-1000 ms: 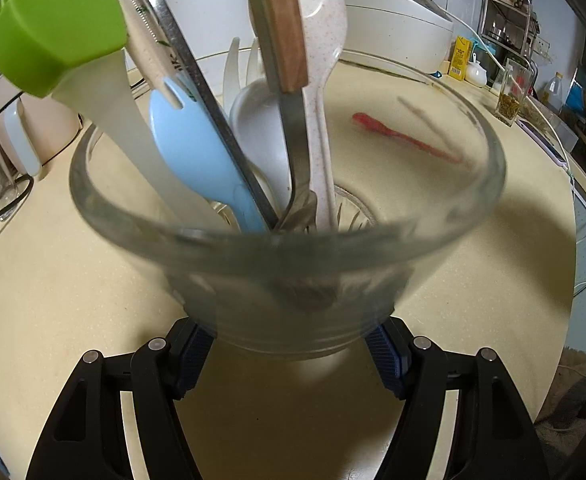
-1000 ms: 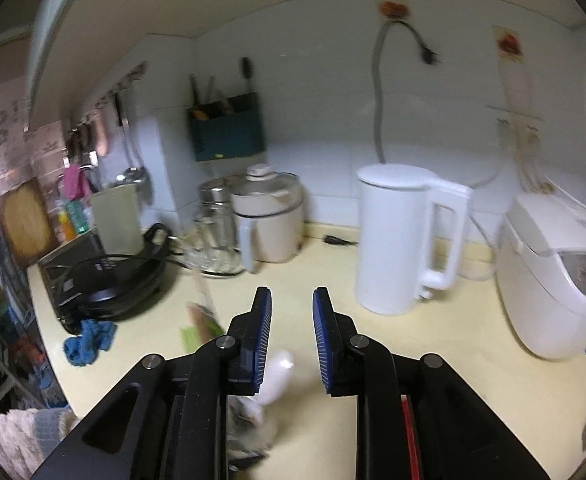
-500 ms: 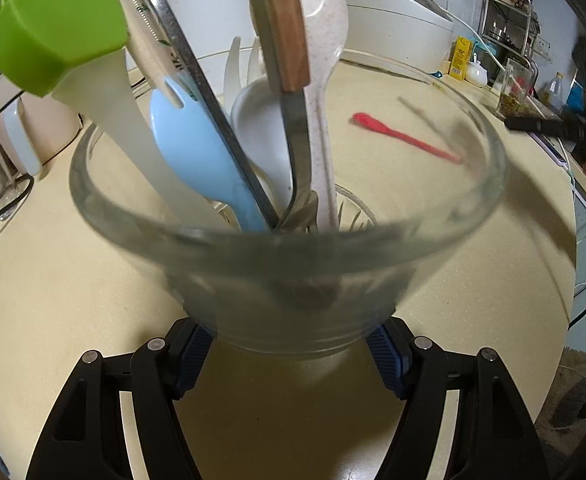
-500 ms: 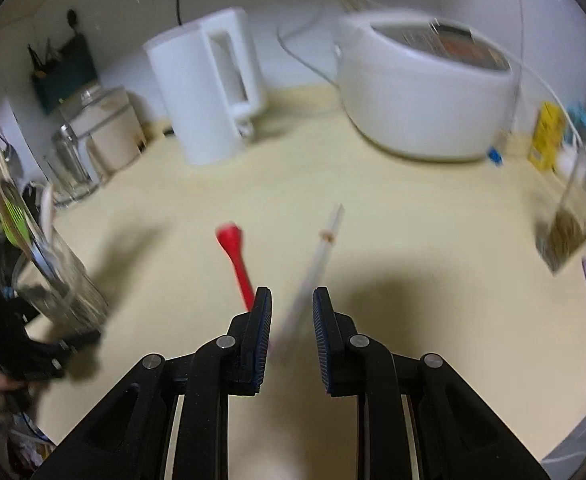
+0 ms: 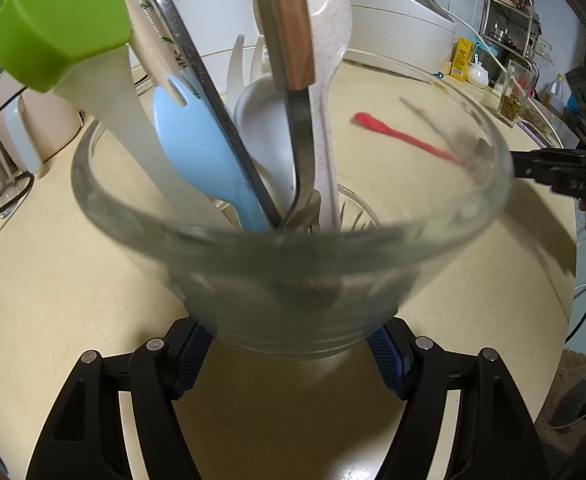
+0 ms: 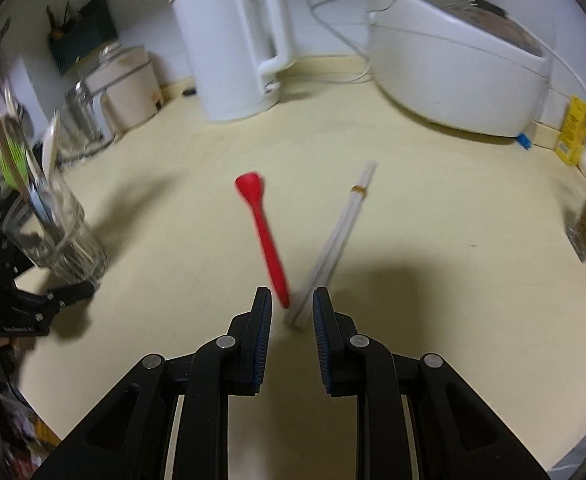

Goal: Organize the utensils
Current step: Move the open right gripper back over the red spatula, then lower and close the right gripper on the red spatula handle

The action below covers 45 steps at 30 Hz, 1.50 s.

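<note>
Both wrist views tilt down over the cream counter, the left pressed close against the glass (far-left in the right's), sharing the red spoon.

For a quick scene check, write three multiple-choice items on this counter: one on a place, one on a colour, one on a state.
1. Where does the red spoon lie?
A. in the glass
B. on the counter, left of the white chopsticks
C. on the rice cooker

2. What colour is the brush head in the glass?
A. green
B. orange
C. black

3. What is the left tool doing?
A. hanging empty
B. gripping a spoon
C. clamping the glass

Key: B, it lies flat on the counter; A, bright green head; C, pads press both glass walls.
</note>
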Each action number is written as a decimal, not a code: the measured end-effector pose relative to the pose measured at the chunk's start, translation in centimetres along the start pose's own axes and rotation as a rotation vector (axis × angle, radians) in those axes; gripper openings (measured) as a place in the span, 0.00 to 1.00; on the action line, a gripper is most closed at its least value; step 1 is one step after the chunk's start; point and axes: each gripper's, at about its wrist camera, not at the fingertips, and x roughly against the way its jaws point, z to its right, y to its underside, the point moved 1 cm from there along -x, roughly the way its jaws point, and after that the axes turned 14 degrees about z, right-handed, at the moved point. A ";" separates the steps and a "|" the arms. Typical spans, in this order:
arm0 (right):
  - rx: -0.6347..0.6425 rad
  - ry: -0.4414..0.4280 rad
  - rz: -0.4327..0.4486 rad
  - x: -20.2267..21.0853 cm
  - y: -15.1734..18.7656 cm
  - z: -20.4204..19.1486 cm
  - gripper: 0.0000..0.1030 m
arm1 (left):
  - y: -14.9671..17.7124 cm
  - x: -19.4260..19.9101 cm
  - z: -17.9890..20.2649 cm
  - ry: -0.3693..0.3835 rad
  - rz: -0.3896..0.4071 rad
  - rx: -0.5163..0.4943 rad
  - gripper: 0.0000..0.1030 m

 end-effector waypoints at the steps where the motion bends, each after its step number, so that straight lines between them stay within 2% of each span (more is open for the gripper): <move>1: 0.024 -0.002 -0.008 -0.7 -0.2 -0.5 0.21 | 0.0 0.0 0.0 0.000 0.000 0.000 0.74; 9: 0.223 0.026 -0.051 -6.6 -1.9 -3.7 0.21 | 0.0 0.1 -0.2 0.000 0.000 0.002 0.74; 15: 0.330 0.058 -0.025 -9.4 -3.5 -5.1 0.23 | 0.1 0.1 -0.1 -0.001 0.000 0.001 0.74; 23: 0.298 -0.007 -0.025 -11.9 -5.2 -5.8 0.23 | 0.0 0.1 -0.3 -0.002 0.000 0.002 0.74; 27: 0.222 -0.064 -0.027 -12.8 -5.9 -5.4 0.23 | 0.0 0.1 -0.2 -0.002 0.000 0.001 0.74; 30: 0.222 -0.065 -0.022 -12.9 -5.9 -5.6 0.23 | 0.0 0.1 -0.2 -0.002 0.000 0.001 0.74; 36: 0.227 -0.075 -0.023 -12.5 -5.6 -5.9 0.23 | 0.0 0.1 -0.2 -0.002 0.000 0.001 0.74; 45: 0.263 -0.134 -0.028 -9.7 -3.3 -7.9 0.23 | 0.0 0.1 -0.2 -0.003 0.000 0.000 0.74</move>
